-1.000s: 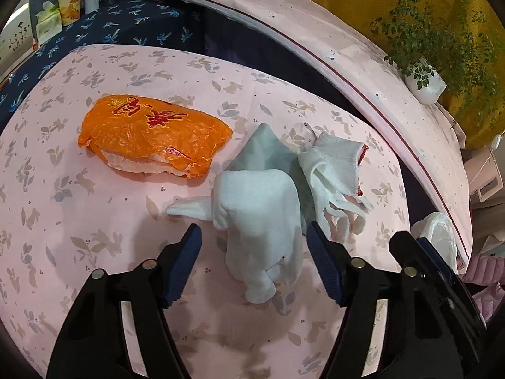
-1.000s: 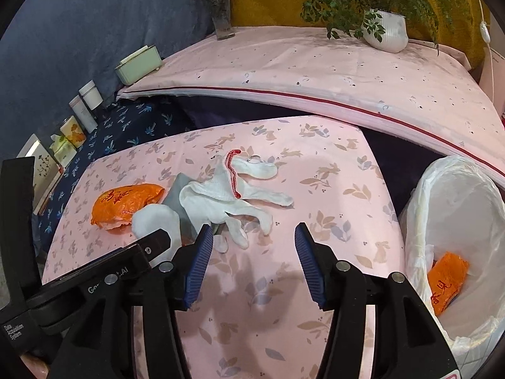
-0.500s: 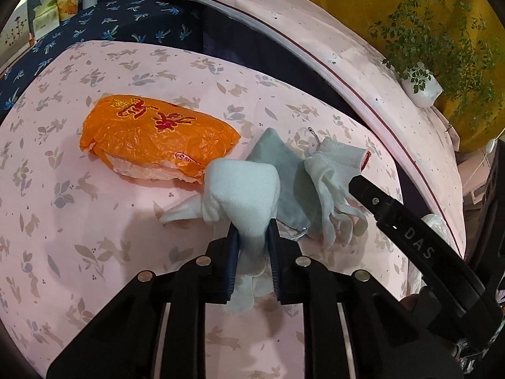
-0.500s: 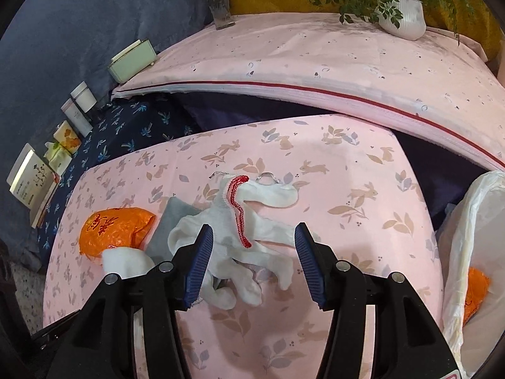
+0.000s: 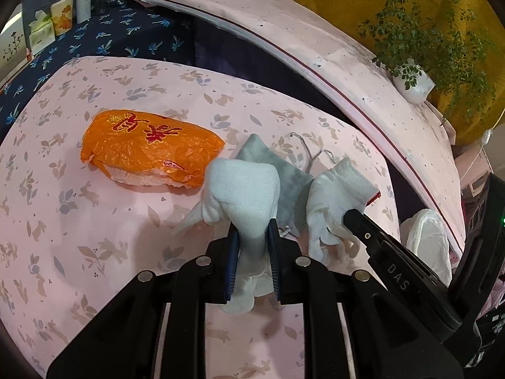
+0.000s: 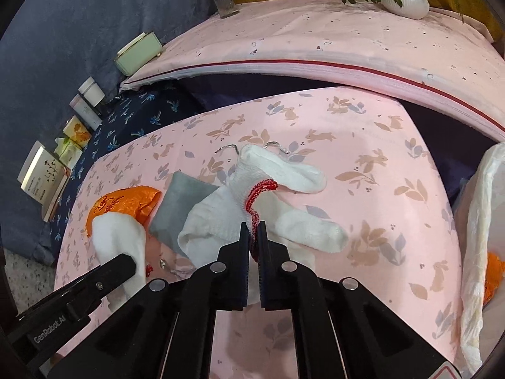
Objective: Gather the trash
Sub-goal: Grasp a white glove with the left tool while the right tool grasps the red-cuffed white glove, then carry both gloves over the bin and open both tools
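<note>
Left gripper (image 5: 252, 237): closed on a white glove (image 5: 243, 195), which is pinched between the blue pads with its fingers hanging toward the near edge; the jaws have just been closing, with this glove between them.
Right gripper (image 6: 251, 237): clamped nearly flat on the red-trimmed cuff of a second white glove (image 6: 221, 218); the jaws have just been closing on that cuff.
Second glove: spread on the pink tablecloth (image 6: 378, 189), to the right of the first, with its fingers fanned out to the right.
Grey pouch (image 6: 180, 205): laid flat between the two gloves and partly covered by both.
Orange plastic bag (image 5: 151, 148): lying at the left, just beside the first glove and untouched by either gripper.
Bin liner (image 6: 479, 221): a white bag seen at the far right past the table edge, with orange wrapping (image 6: 494, 274) inside it.
Background: boxes and bottles are lined up on a dark blue cloth at the far left.
</note>
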